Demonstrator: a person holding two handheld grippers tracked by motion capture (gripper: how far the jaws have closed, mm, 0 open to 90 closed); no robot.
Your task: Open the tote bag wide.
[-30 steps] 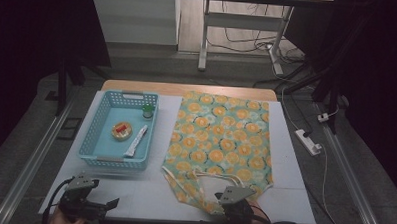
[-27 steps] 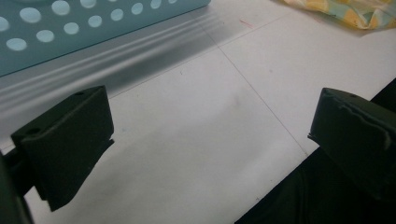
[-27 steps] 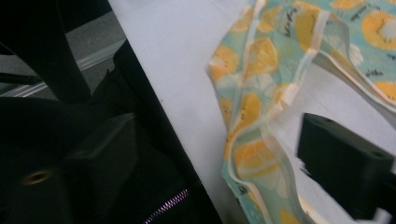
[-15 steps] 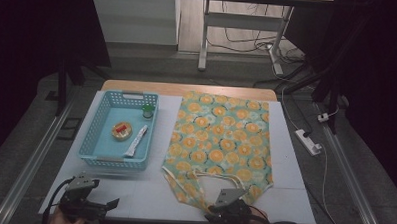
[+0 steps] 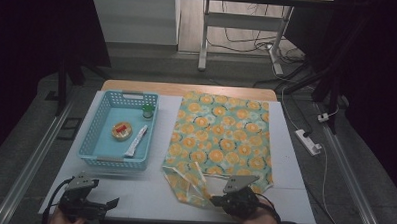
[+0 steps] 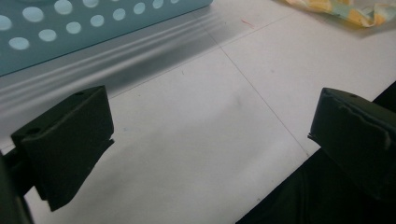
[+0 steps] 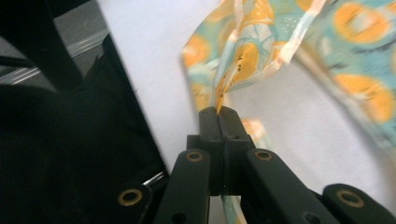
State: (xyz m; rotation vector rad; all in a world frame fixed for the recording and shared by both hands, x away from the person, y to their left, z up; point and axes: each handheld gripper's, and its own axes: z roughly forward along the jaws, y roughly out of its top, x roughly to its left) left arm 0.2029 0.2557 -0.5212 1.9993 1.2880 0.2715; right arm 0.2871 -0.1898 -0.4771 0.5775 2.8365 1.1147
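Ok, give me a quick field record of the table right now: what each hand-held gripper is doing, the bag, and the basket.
right hand-held gripper: jaws just closed, shut on the edge of the fabric bag
left hand-held gripper: open, nothing between the jaws, over the bare white table
fabric bag: orange-print, lying flat, near end bunched up at the right gripper
blue basket: left of the bag, apart from it
basket contents: round tin, white tube, small green-capped jar

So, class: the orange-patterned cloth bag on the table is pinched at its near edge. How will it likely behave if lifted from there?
The cloth bag will probably droop: in the right gripper view it already folds and bunches above the right claw. It looks thin and flat, so likely light. Its loose straps may dangle.
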